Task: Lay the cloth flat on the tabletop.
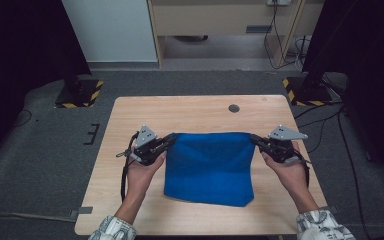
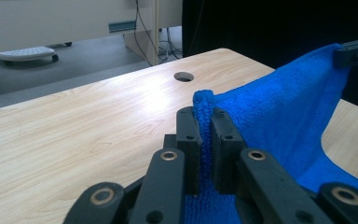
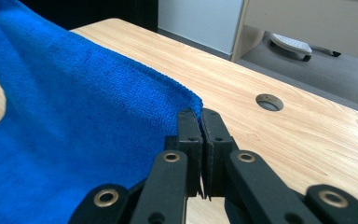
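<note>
A blue cloth (image 1: pixel 210 167) is held stretched over a wooden table (image 1: pixel 130 200); its far edge is lifted between two grippers while its near part lies on the tabletop, close to the near edge; no container is seen on the table, and nothing rests on the cloth. The left gripper (image 1: pixel 169 141) is clamped on the cloth's far left corner; in the left gripper view the jaws are seen almost closed, with a thick fold of cloth (image 2: pixel 204 121) pinched between them. The right gripper (image 1: pixel 255 140) is clamped on the far right corner; in the right gripper view the jaws are pressed nearly together on a thin edge of cloth (image 3: pixel 74 140). Each gripper is held in a hand, the left hand (image 1: pixel 142 172) and the right hand (image 1: pixel 290 172), and the patterned sleeves are cut off by the bottom edge of the high view. A round hole (image 1: pixel 234 108) is seen in the tabletop beyond the cloth; in the left gripper view the other gripper (image 2: pixel 356 51) is cut off at the right edge; whether the cloth is doubled over cannot be told; the room at both sides is too dark to be made out.
</note>
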A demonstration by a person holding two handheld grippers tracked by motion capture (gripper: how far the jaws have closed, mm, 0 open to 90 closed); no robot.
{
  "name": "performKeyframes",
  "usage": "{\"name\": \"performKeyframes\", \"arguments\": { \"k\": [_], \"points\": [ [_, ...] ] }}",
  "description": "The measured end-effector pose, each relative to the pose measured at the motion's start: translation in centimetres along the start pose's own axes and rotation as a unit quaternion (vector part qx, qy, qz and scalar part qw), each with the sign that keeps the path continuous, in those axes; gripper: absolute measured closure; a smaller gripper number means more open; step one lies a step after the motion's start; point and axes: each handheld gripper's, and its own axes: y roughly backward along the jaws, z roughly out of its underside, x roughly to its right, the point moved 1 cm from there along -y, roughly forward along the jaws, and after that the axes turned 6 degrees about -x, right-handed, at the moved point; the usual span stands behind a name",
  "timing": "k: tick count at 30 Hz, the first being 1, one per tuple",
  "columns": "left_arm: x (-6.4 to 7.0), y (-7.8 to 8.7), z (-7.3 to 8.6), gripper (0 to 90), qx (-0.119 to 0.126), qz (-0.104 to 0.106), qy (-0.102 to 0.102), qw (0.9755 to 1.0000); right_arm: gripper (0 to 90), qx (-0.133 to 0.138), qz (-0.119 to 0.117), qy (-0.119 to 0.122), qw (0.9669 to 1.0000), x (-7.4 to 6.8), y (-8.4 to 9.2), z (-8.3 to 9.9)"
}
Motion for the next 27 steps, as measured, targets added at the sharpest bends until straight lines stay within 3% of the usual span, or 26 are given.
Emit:
{"name": "performKeyframes", "arguments": {
  "k": [6,11,18,27],
  "points": [
    [-0.5,-0.6,-0.4,84.1,-0.004,-0.006,0.016,0.9998,87.9,-0.004,0.001,-0.005,1.0000,0.5,-1.2,-0.4],
    [-0.5,-0.4,-0.5,84.3,-0.008,-0.013,0.012,0.9998,87.9,-0.006,0.000,-0.010,0.9999,0.7,-1.9,-0.8],
    [0.0,0.8,-0.6,84.6,-0.007,-0.017,0.012,0.9998,87.8,-0.010,-0.004,-0.005,0.9999,0.6,-2.3,-1.3],
    [0.6,2.0,-0.9,84.6,-0.009,-0.029,0.004,0.9995,87.7,-0.022,-0.007,-0.006,0.9997,0.5,-4.5,-2.1]
  ]
}}
